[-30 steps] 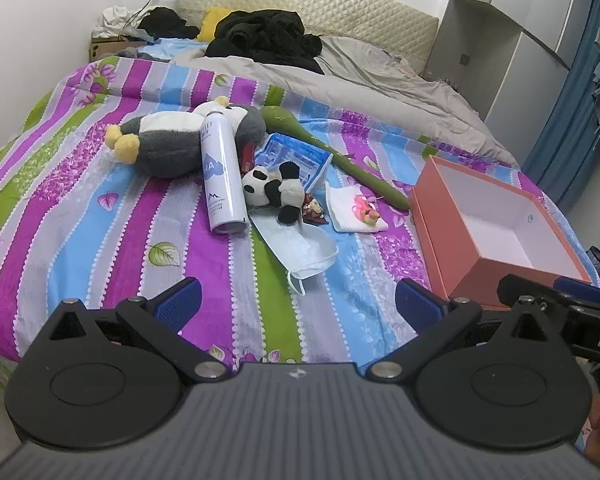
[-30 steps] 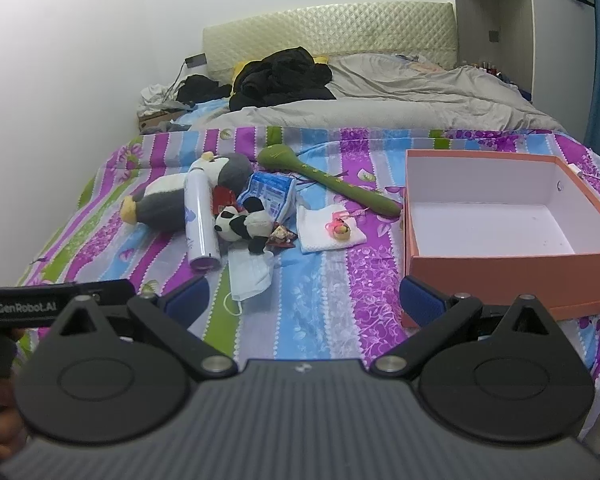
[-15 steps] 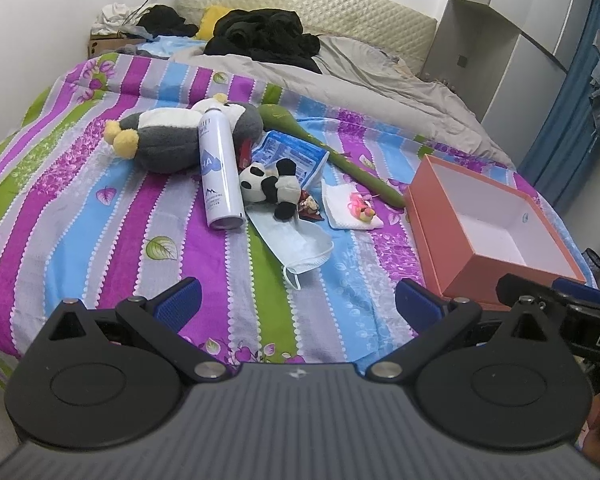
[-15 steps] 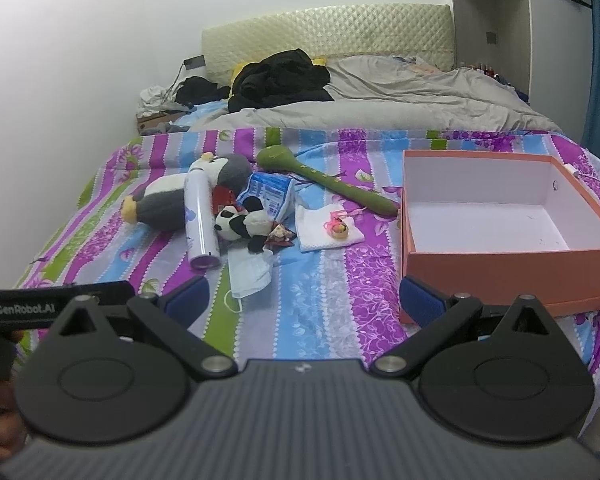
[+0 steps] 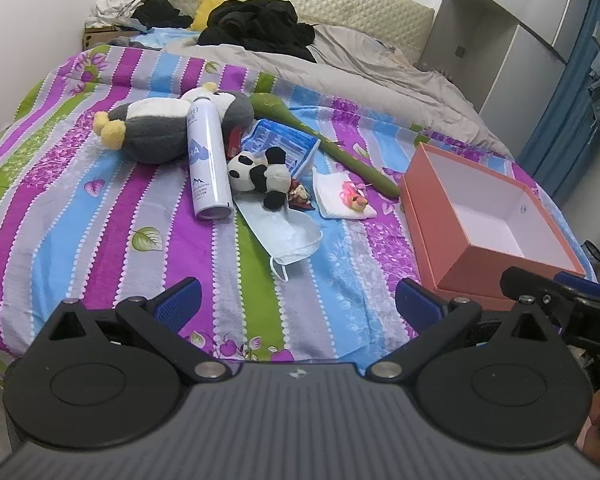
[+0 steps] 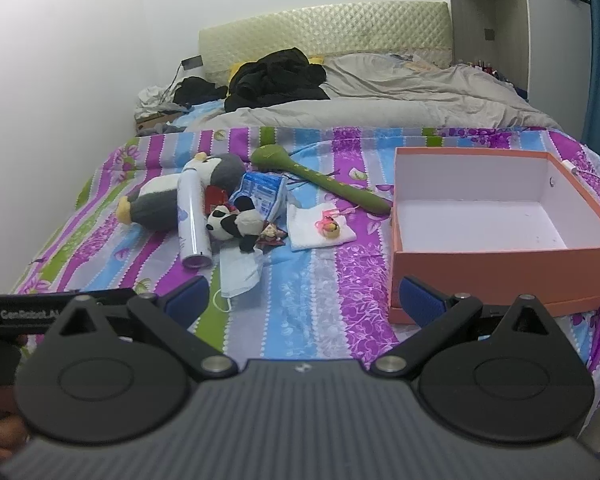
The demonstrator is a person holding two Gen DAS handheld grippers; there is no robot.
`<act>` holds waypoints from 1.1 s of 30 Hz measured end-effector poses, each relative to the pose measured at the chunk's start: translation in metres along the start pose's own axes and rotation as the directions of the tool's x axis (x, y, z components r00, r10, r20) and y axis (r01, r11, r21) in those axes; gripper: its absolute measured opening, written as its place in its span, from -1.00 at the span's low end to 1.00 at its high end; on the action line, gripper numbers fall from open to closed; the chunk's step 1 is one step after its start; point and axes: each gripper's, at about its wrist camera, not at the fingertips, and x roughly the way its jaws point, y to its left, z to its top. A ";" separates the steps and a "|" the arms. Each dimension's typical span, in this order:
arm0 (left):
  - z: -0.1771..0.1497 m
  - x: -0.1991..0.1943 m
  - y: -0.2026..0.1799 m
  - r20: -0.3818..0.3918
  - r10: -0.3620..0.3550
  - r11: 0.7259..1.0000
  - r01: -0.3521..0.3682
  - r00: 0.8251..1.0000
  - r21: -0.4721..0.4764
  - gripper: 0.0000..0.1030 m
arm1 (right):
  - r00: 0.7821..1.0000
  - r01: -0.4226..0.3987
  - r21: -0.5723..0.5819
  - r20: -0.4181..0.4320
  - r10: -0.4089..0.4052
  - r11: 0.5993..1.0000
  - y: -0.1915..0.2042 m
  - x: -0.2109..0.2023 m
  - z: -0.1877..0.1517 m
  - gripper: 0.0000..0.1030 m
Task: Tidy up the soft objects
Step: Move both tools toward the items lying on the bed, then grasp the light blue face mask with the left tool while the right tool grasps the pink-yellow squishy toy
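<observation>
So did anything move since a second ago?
Only the left gripper and right gripper crept a little nearer the bed, both open and empty. The panda, penguin, mask and orange box stayed put.

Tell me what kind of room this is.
Most likely a bedroom: a bed with a striped floral bedspread, a quilted cream headboard against the wall, and a rumpled grey duvet. Tall grey wardrobe cabinets stand beside it.
</observation>
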 end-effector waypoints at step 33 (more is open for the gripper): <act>0.007 0.056 0.008 -0.075 -0.024 1.000 0.024 0.997 -0.001 1.00 | 0.999 0.000 0.033 -0.037 0.001 0.999 -0.012 0.039 0.002 1.00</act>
